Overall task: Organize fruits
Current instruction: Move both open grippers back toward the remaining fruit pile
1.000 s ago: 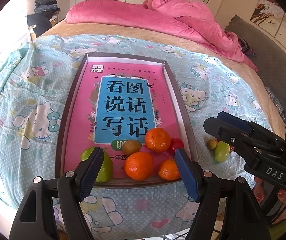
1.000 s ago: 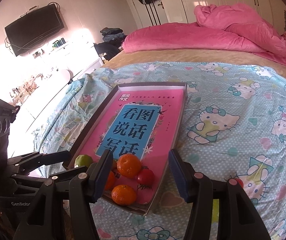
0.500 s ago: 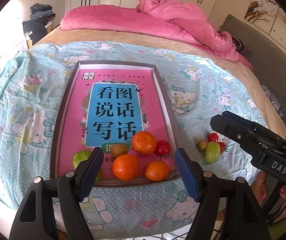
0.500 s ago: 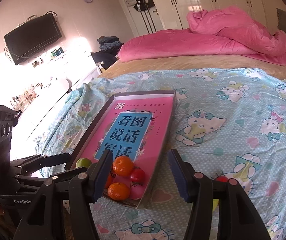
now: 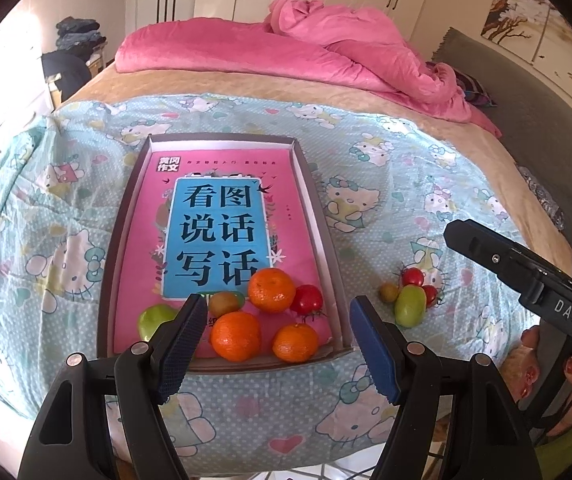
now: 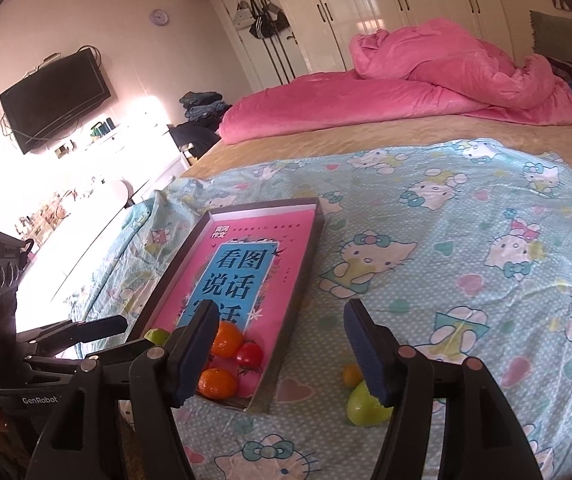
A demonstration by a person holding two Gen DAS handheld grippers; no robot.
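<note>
A shallow brown tray point(image 5: 320, 216) lined with a pink book lies on the bed. At its near end sit three oranges point(image 5: 271, 290), a red tomato point(image 5: 306, 299), a small brownish fruit point(image 5: 223, 303) and a green fruit point(image 5: 153, 320). Right of the tray on the sheet lie a green fruit point(image 5: 410, 306), two small tomatoes point(image 5: 412, 277) and a small yellow fruit point(image 5: 388, 292). My left gripper point(image 5: 275, 350) is open and empty, above the tray's near edge. My right gripper point(image 6: 281, 350) is open and empty, above the sheet between the tray point(image 6: 306, 268) and the loose green fruit point(image 6: 364, 406).
A Hello Kitty sheet point(image 5: 386, 168) covers the near half of the bed. A pink duvet point(image 5: 326, 52) is piled at the far end. A TV point(image 6: 55, 98) hangs on the left wall above a white counter. Wardrobes stand behind the bed.
Both grippers have pulled back and up from the tray, so the fruits look smaller and farther. Both stay open. No fruit has moved.
</note>
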